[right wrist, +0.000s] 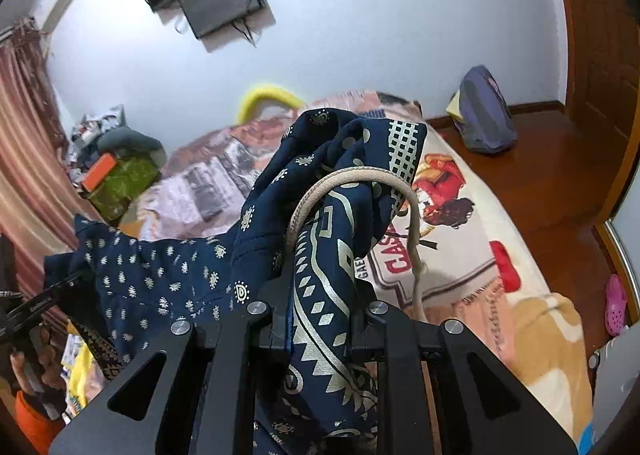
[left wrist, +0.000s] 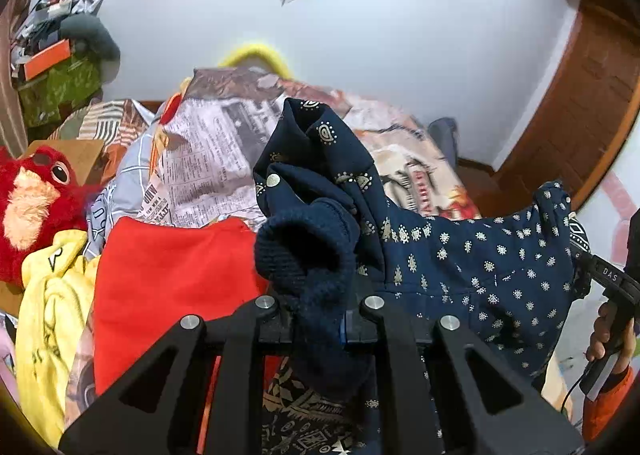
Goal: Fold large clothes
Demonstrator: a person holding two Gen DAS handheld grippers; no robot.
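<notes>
Inventory, left to right, placed against the navy printed hoodie (left wrist: 460, 267):

- Red plush toy (left wrist: 32, 199): far left of the hoodie, on the bed (right wrist: 460, 255).
- Yellow garment (left wrist: 52, 319): left of the hoodie, below the toy.
- Red garment (left wrist: 172, 287): just left of the hoodie.
- My left gripper (left wrist: 320, 319): clamped on the hoodie's ribbed cuff (left wrist: 308, 251).
- Hoodie: lifted above the bed, spanning between my two grippers.
- My right gripper (right wrist: 320, 319): clamped on the hoodie's patterned hood, beside its beige drawstring (right wrist: 352, 179).
- Grey backpack (right wrist: 484, 115): on the floor, right of the hoodie.
</notes>
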